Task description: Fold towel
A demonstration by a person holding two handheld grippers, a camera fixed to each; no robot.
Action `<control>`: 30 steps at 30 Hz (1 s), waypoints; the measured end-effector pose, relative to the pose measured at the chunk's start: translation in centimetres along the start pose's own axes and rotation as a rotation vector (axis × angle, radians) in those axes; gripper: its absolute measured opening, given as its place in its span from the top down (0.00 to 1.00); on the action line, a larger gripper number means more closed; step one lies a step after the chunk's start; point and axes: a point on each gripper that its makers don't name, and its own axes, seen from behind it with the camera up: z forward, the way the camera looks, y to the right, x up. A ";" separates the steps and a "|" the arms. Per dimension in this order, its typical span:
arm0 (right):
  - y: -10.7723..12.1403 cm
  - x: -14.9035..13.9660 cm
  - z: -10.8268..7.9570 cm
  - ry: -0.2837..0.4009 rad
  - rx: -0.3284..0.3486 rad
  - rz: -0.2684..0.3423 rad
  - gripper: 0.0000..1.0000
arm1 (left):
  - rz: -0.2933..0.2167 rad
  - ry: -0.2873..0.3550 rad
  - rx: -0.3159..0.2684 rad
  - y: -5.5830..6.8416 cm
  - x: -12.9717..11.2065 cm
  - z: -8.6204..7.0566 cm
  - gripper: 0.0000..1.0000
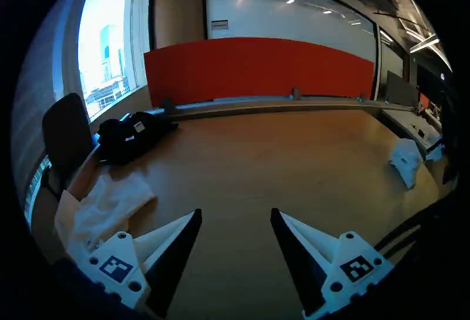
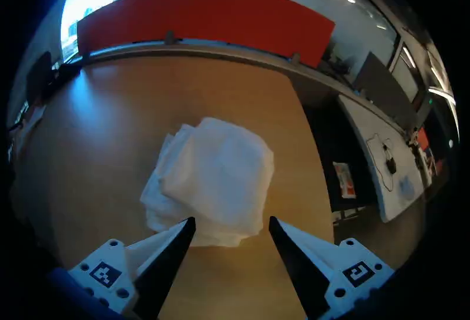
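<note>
1. Table [image 1: 264, 155]: a wide wooden top, the landmark for every entry below.
2. Red partition [image 1: 258, 67]: stands upright along the table's far edge.
3. Window [image 1: 106, 56]: bright, beyond the table's far left corner.
4. Chair [image 1: 67, 132]: dark, set against the table's left edge.
5. Black bag [image 1: 132, 135]: lies slumped on the table near its far left corner.
6. Towel [image 2: 214, 179]: white, folded into a thick, roughly square stack. In the right gripper view it lies on the table close to the right-hand edge.
7. Crumpled cloth [image 1: 106, 205]: white, on the table's near left edge, beside the chair.
8. White bundle [image 1: 406, 160]: small, at the table's right edge in the left gripper view.
9. Right gripper [image 2: 230, 226]: over the table at the towel's near edge. Jaws apart, nothing between them; whether they touch the towel cannot be told.
10. Left gripper [image 1: 235, 220]: over bare table. Jaws apart, holding nothing.
</note>
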 end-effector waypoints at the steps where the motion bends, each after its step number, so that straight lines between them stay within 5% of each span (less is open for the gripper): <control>1: -0.3 0.3 -0.1 0.009 0.004 0.001 0.03 | 0.000 0.001 0.000 0.0 0.0 0.0 0.13; 24: -7.6 8.0 -2.0 0.237 0.103 0.035 0.03 | -0.008 0.021 0.007 -0.3 0.8 -0.2 0.13; 30: -9.4 11.3 -3.5 0.355 0.146 0.103 0.03 | -0.018 0.032 0.012 -0.6 1.2 -0.2 0.13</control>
